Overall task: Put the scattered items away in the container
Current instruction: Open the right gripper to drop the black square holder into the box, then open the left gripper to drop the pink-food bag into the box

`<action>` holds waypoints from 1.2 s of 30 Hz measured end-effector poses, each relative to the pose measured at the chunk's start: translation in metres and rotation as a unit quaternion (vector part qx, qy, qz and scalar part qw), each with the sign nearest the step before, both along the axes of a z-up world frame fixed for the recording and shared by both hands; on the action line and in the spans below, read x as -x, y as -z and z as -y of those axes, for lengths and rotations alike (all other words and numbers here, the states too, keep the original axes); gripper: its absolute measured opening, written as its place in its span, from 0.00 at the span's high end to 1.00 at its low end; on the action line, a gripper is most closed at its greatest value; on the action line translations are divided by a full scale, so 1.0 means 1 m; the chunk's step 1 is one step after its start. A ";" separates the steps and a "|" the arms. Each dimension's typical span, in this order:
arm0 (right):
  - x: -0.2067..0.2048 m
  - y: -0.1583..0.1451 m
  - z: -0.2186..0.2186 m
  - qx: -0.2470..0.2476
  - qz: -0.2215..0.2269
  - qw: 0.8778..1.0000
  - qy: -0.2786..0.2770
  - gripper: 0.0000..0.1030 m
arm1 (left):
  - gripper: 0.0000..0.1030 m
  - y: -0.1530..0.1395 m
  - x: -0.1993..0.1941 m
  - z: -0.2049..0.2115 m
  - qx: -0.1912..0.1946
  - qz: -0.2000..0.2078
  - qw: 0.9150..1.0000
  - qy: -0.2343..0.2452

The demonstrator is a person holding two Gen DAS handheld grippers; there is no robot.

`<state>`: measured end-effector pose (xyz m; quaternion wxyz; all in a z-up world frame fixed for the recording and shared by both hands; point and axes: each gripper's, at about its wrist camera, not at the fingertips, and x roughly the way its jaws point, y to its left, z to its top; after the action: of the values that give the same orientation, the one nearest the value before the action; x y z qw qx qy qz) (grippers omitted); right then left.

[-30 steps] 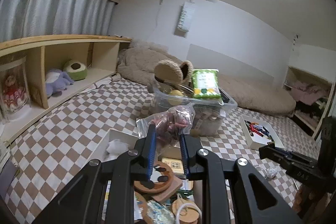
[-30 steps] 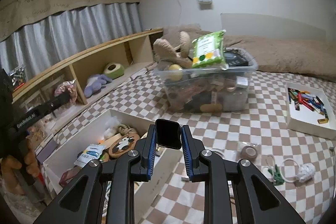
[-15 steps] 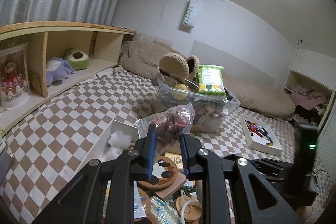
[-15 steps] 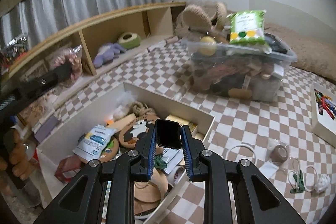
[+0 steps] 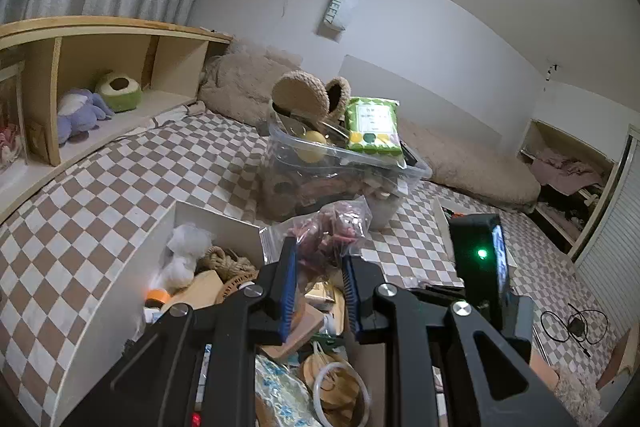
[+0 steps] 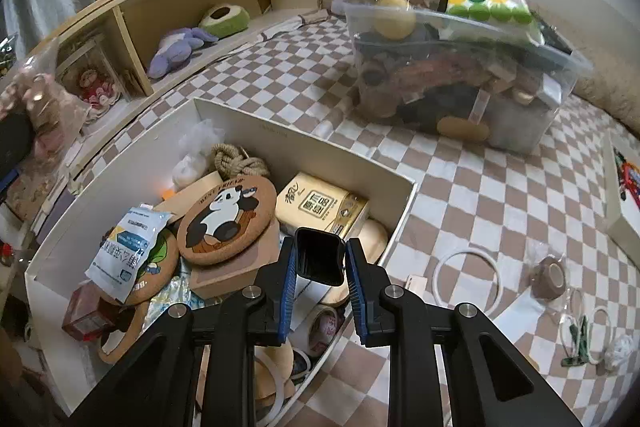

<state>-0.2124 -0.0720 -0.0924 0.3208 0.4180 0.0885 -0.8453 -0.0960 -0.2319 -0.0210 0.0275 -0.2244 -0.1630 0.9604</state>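
My left gripper (image 5: pixel 318 257) is shut on a clear zip bag of pinkish-red bits (image 5: pixel 334 229), held above the white open box (image 5: pixel 216 221) full of items. In the right wrist view my right gripper (image 6: pixel 320 259) is shut on a small black rectangular object (image 6: pixel 320 261), hanging over the right end of the same white box (image 6: pixel 280 133). Inside the box lie a panda cork coaster (image 6: pixel 226 221), a gold tissue pack (image 6: pixel 320 205) and a blue-white sachet (image 6: pixel 126 247). At the left edge of that view the bag (image 6: pixel 40 95) shows again.
A clear plastic bin (image 6: pixel 460 67) piled with toys and a green pack stands behind the box. On the checkered mat to the right lie a white ring (image 6: pixel 468 277), a brown tape roll (image 6: pixel 550 277), clips (image 6: pixel 576 339) and a white tray (image 6: pixel 624 195). Wooden shelves (image 5: pixel 100 67) line the left.
The right gripper has swung left and down with the black object, from beside the box to over its right end. The left gripper with the bag has hardly shifted.
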 end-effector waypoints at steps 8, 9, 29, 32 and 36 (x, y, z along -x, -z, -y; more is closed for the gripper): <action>0.001 0.003 -0.002 -0.005 -0.004 1.000 0.002 0.76 | 0.79 0.009 -0.005 -0.009 -0.001 0.014 1.000 0.007; 0.001 0.003 -0.002 -0.005 -0.007 1.000 0.000 0.75 | 0.79 0.010 -0.007 -0.011 -0.001 0.014 1.000 0.007; -0.004 -0.019 -0.025 0.051 -0.024 0.998 0.018 0.18 | 0.79 0.024 -0.033 -0.043 -0.002 0.025 0.999 0.047; -0.004 -0.022 -0.028 0.056 -0.026 0.998 0.024 0.18 | 0.79 0.031 -0.036 -0.045 -0.005 0.037 0.998 0.059; -0.006 -0.022 -0.032 0.060 -0.025 0.997 0.030 0.18 | 0.79 0.038 -0.045 -0.047 -0.007 0.045 0.997 0.065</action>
<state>-0.2064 -0.0398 -0.0700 0.3175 0.3795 0.0328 -0.8684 -0.0511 -0.1851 -0.0588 0.0840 -0.2768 -0.1564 0.9444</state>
